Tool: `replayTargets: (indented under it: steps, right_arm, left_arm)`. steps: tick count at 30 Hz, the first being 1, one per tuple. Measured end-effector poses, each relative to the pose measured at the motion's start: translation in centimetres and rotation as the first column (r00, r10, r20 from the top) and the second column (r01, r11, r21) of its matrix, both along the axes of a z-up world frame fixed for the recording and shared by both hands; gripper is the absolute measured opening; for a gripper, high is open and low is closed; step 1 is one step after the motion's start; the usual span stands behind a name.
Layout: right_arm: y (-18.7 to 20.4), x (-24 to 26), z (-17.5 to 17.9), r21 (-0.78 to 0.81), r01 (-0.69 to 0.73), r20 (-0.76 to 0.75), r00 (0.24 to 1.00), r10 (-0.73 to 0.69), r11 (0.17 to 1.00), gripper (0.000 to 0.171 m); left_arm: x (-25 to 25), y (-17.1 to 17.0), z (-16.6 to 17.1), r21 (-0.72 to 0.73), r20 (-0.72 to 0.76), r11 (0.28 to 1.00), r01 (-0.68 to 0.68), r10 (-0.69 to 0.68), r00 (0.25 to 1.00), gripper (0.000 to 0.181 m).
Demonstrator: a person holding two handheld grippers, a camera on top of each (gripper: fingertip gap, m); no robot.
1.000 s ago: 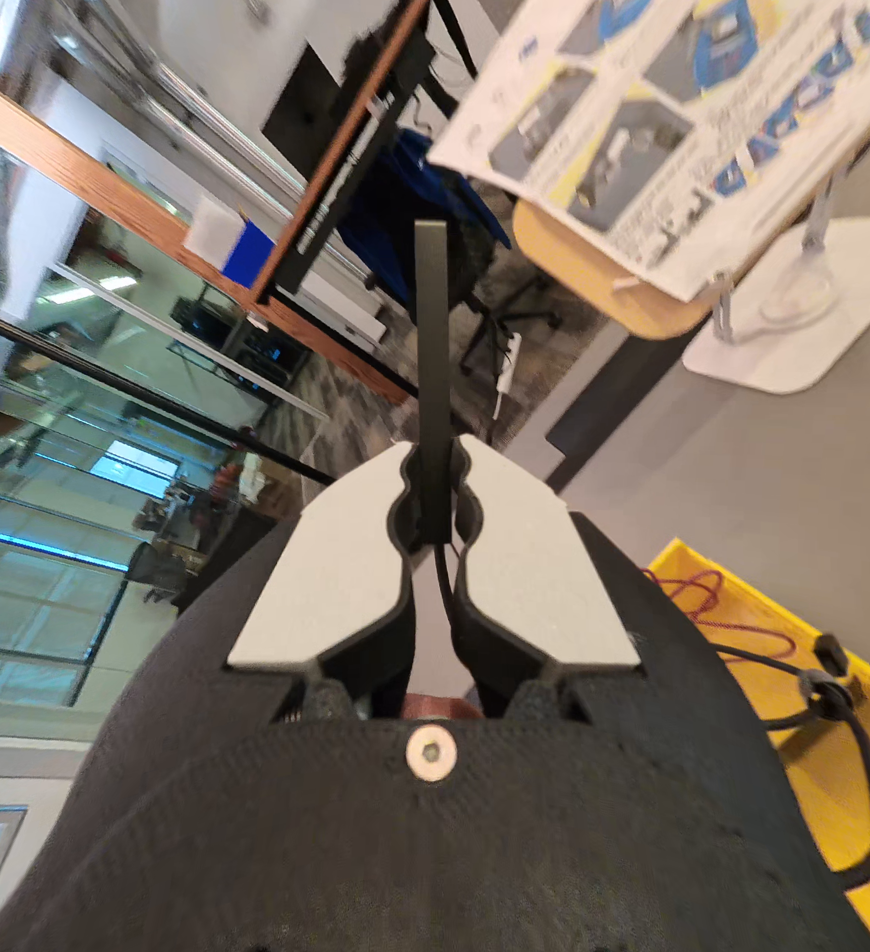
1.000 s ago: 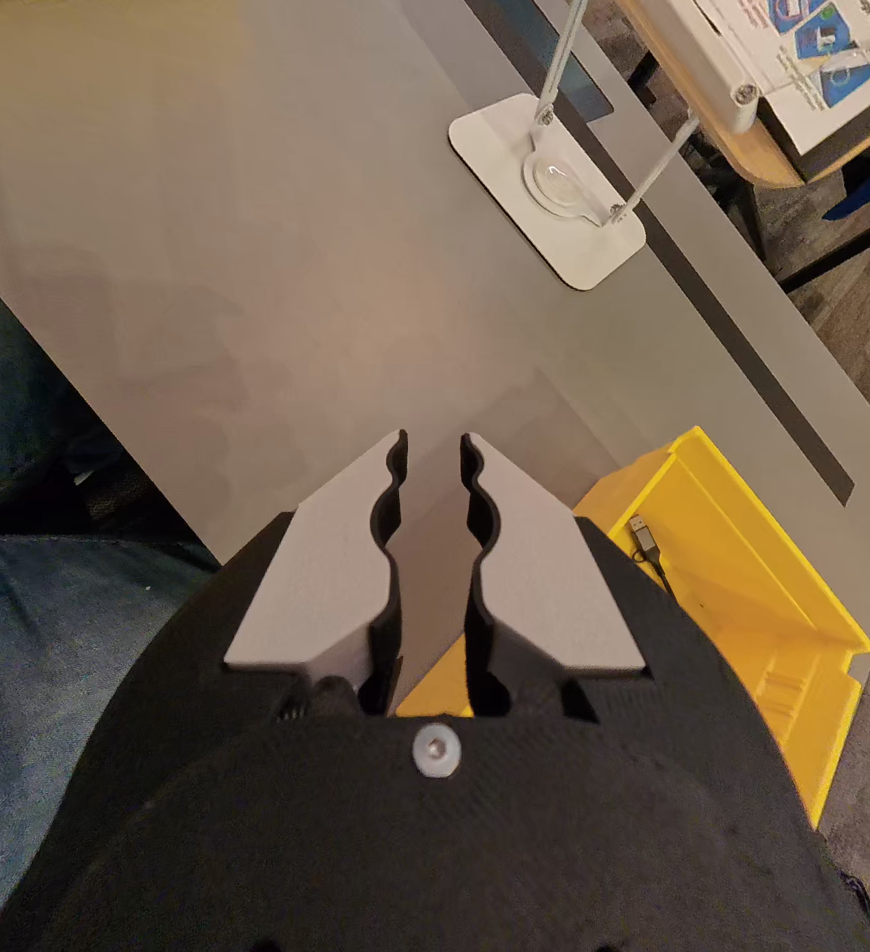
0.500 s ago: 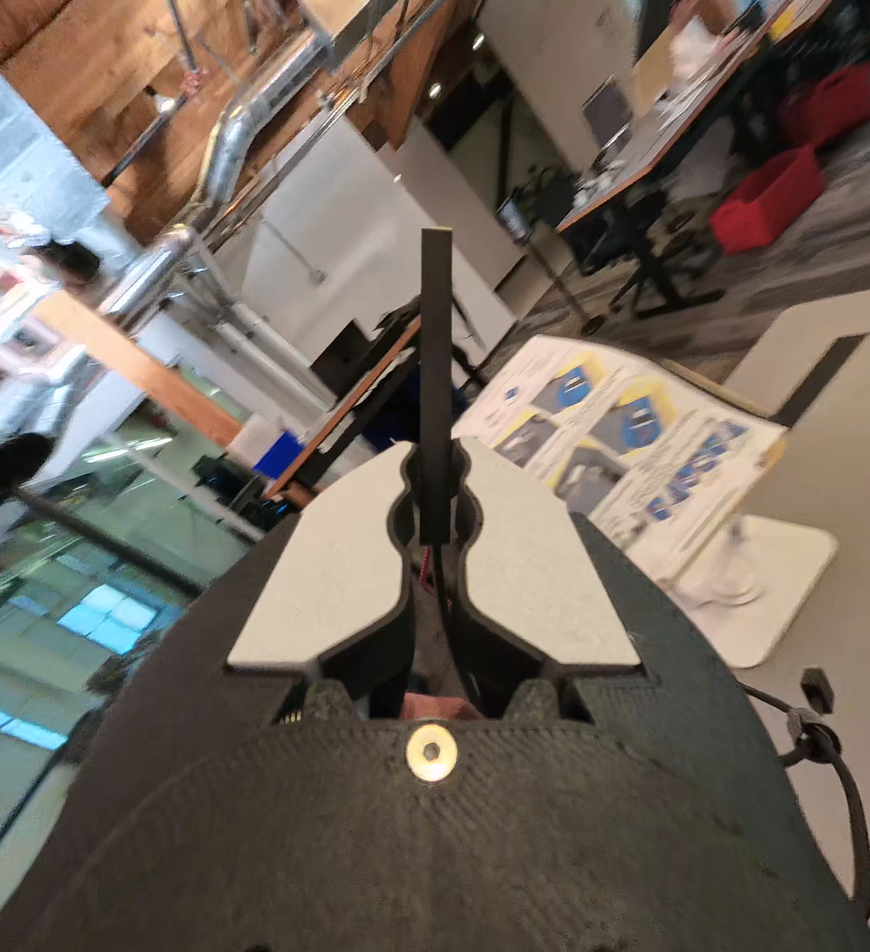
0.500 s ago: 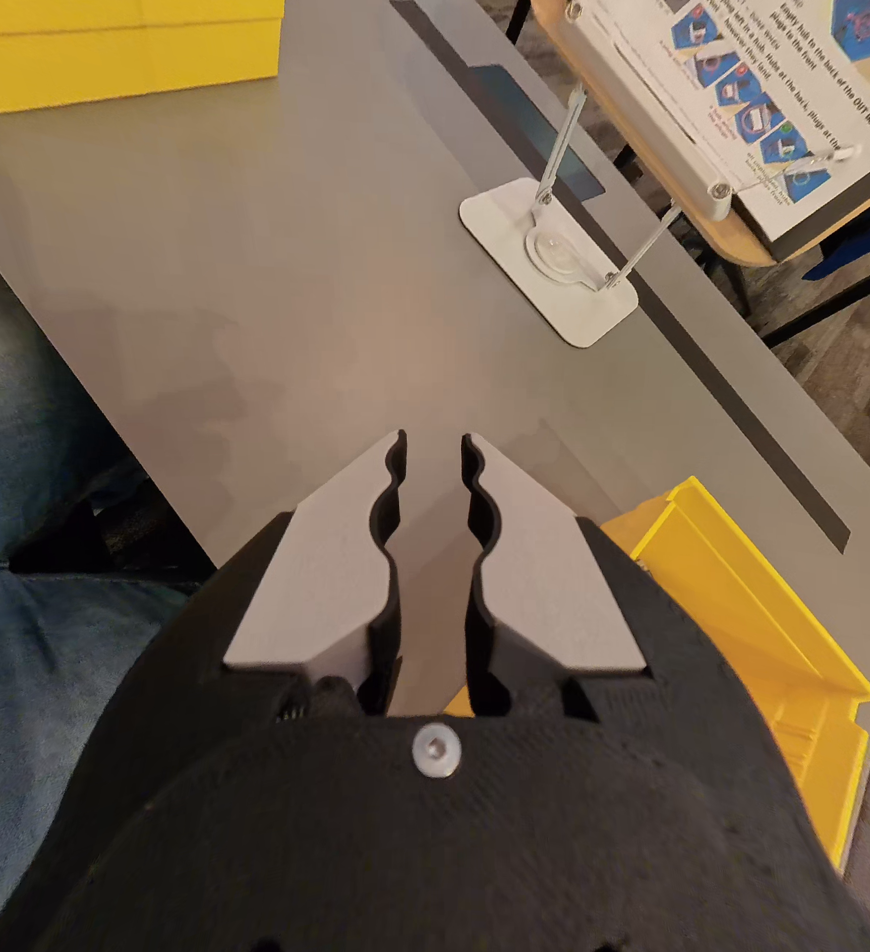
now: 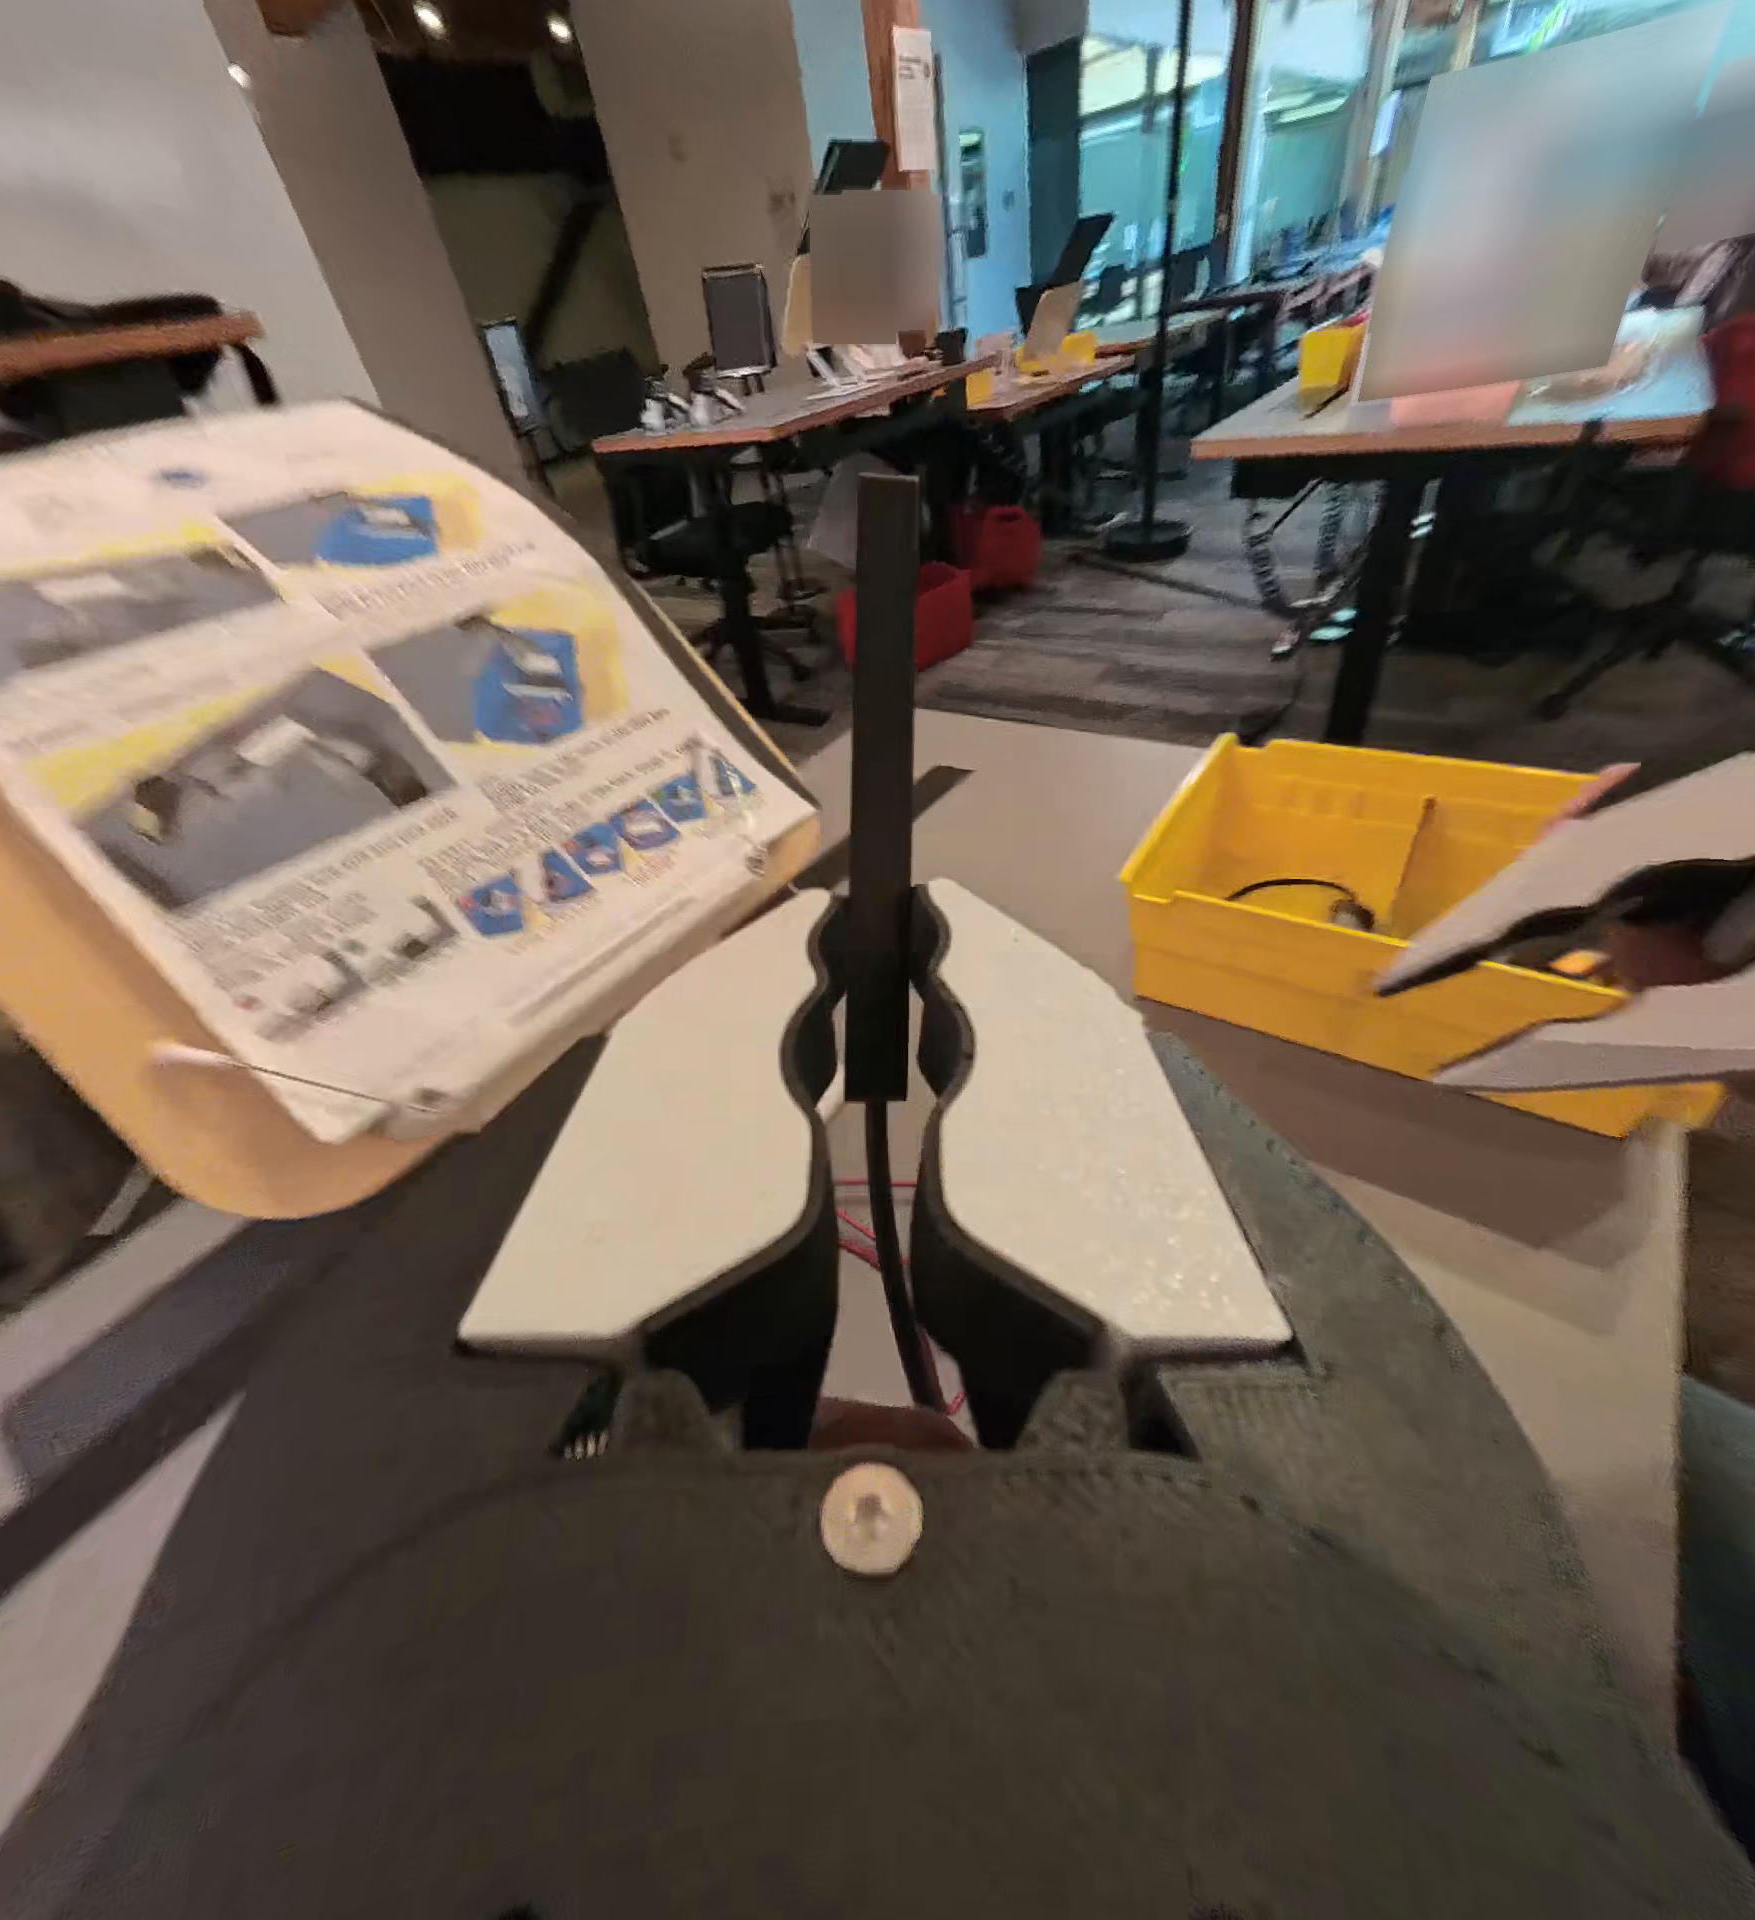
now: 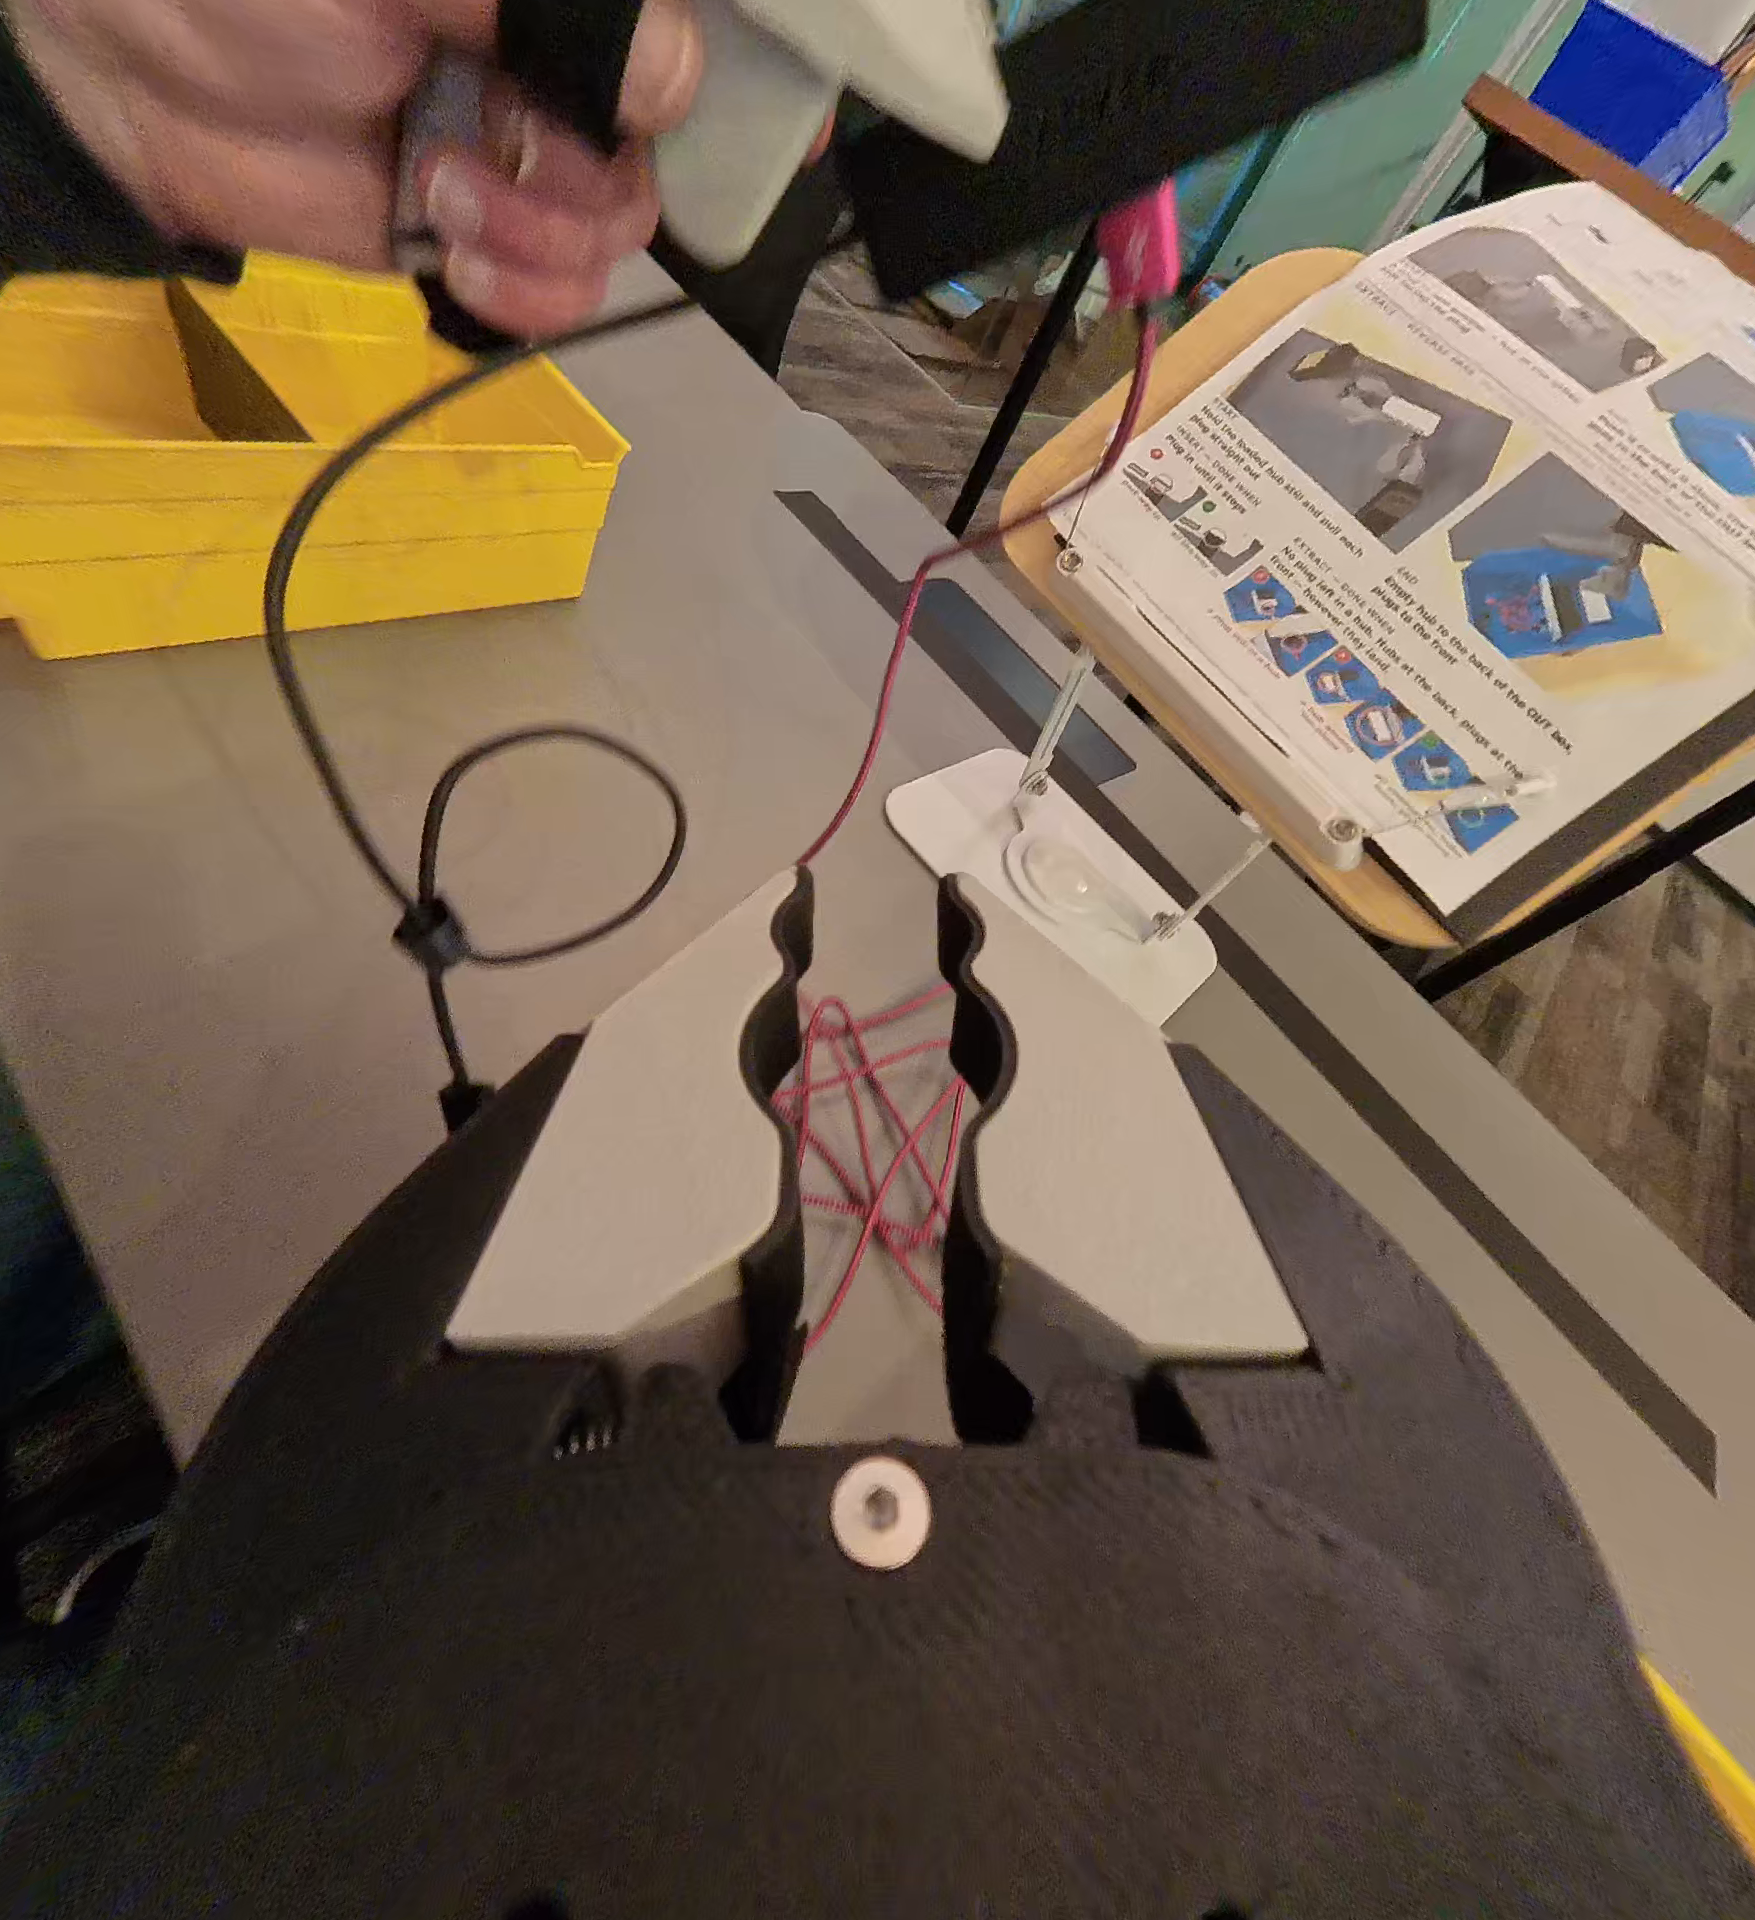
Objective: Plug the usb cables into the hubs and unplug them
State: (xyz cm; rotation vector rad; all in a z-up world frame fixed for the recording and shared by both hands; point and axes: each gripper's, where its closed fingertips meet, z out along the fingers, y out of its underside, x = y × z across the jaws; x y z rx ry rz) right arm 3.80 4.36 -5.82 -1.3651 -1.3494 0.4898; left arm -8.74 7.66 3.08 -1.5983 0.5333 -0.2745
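Left hand-held gripper [image 5: 878, 997] clamping black hub [image 5: 883, 727] upright; right hand-held gripper [image 6: 873, 914] gaping, empty. Rec: approaching red plug [image 6: 1141, 241] at 1 o'clock squarely.

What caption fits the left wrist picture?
Left gripper clamps a black hub upright, near a yellow bin.

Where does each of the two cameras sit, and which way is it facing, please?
Left wrist view: on the left gripper, raised above the table, facing the room; its fingers clamp a black hub; the right gripper shows at right.
Right wrist view: on the right gripper, tilted down at the grey table; the person's hand shows.
Shared: yellow bin, instruction sheet.
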Motion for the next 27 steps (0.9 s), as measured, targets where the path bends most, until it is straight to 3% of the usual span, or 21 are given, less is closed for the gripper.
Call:
replayTargets:
  steps: [10,17,20,24,27]
  right_arm:
    - [5.8,-5.8,-0.9,0.049,0.009,-0.127,0.992,-0.003,0.999,0.024]
    - [7.5,-8.4,-2.6,0.225,-0.008,-0.056,0.998,0.021,0.974,0.021]
    - [8.2,-8.6,-3.2,0.262,-0.002,-0.038,0.999,0.013,0.965,0.008]
    - [8.4,-8.8,-4.4,0.159,-0.065,0.010,0.998,0.065,0.985,0.006]
    - [8.5,-8.9,-4.9,0.029,-0.130,0.016,0.991,0.129,0.991,0.006]
  left_arm:
    - [1.3,0.6,-6.7,-0.112,0.317,0.971,0.212,-0.168,0.934,0.011]
    - [2.7,0.9,-9.9,-0.189,0.483,0.922,0.337,-0.211,0.850,0.011]
    - [2.8,1.2,-10.7,-0.197,0.536,0.908,0.370,-0.216,0.816,0.010]
    - [2.5,1.6,-11.7,-0.200,0.517,0.908,0.368,-0.221,0.827,0.010]
    - [1.7,2.1,-11.3,-0.142,0.320,0.958,0.250,-0.195,0.927,0.043]
